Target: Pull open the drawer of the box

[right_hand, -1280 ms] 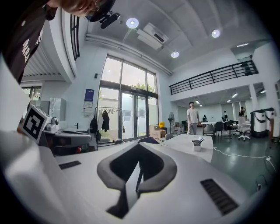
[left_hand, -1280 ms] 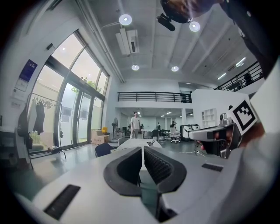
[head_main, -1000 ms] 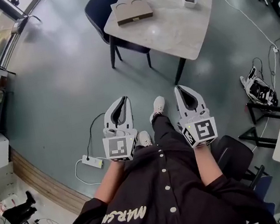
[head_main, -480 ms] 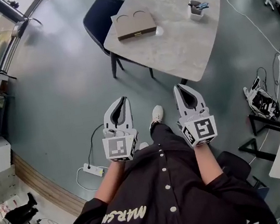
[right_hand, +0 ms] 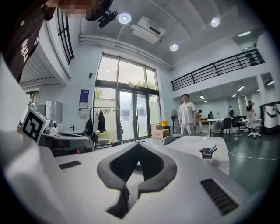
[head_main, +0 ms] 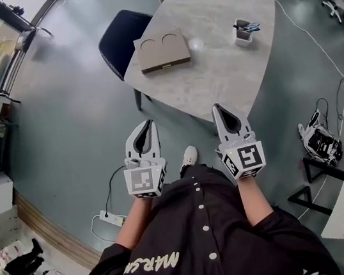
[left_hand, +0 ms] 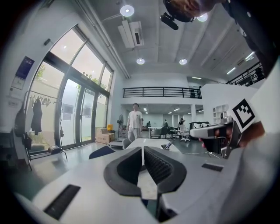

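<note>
Shut and empty, the left claw [left_hand: 142, 151]: ribbed pads closed tip to tip, only a hairline slit behind them, nothing clamped. Same for the right claw [right_hand: 138, 146]: tips together, the hollow behind them bare. Both carried level at waist height, side by side, noses pointing far toward the tabletop [head_main: 233, 72]. Probably a plain carrying pose for walking up, and closed for want of anything within reach to grasp.

Under and left of the claws, bare floor [head_main: 78, 116]; just past the right claw's tip in the head view, the near edge of the tabletop. On the tabletop's left part, well apart from both claws, the box [head_main: 161, 51]: flat and tan, with two round hollows in its top. Drawer front turned to the near side, with a small pull [head_main: 165, 67] at its middle, so facing the approach. Drawer flush by the look of it, not yet opened. To the right of the box and apart from it, a pen cup [head_main: 244, 30]. Tucked against the tabletop's far left side, a dark chair [head_main: 119, 39].

Judged as the approach stage, with no contact made. Likely needs next: closing the gap, then opening one claw to pinch the small pull. Perhaps also steadying the box with the other claw, for fear of dragging the whole light box along instead of freeing the drawer.
</note>
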The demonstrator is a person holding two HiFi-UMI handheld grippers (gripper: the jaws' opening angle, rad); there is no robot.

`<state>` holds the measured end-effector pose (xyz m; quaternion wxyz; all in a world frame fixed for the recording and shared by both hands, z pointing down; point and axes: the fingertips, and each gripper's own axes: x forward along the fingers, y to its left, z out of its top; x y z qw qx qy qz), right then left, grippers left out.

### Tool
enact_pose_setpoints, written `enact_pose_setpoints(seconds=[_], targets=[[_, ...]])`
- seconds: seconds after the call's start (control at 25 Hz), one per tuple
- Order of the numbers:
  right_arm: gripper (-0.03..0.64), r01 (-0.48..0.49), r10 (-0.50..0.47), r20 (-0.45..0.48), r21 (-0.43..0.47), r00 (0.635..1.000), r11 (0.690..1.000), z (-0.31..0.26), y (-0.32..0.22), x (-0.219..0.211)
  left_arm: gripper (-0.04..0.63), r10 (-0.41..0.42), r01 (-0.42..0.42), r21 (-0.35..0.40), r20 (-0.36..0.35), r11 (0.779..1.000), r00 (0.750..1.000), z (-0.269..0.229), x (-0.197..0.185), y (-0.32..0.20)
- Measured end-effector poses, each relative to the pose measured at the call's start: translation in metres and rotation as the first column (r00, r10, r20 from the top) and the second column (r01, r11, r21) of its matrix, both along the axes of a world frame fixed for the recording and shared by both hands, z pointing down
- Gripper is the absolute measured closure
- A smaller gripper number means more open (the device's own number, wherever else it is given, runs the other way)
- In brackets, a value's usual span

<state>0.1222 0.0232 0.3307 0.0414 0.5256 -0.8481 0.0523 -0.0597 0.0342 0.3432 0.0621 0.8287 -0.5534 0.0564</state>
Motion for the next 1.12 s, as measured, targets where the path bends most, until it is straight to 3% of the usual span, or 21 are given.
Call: enact_pose_setpoints(seconds=[0.4,0.68,0.88,1.12], targets=[[0.62,0.022,-0.02,0.024,-0.082,1.0,0.996,0.018,-0.077,0.019,0.569,-0.067,0.067,-0.02,0.004,0.998,0.998,0.005,0.009,-0.056],[0.62,0.061,-0.033,0.139,-0.205,0.99,0.977,0.057,-0.119,0.002,0.569,-0.072,0.072,-0.02,-0.007,0.997,0.997,0.014,0.0,-0.09],[0.62,0.106,0.011,0.305,-0.363,0.952,0.926,0.102,-0.16,-0.017,0.569,-0.059,0.058,-0.049,-0.019,0.997,0.998,0.025,-0.009,-0.118],[0.612,0.152,0.123,0.435,-0.545,0.892,0.825,0.176,-0.207,-0.045,0.569,-0.027,0.023,-0.129,-0.033,0.991,0.999,0.049,-0.015,-0.151]])
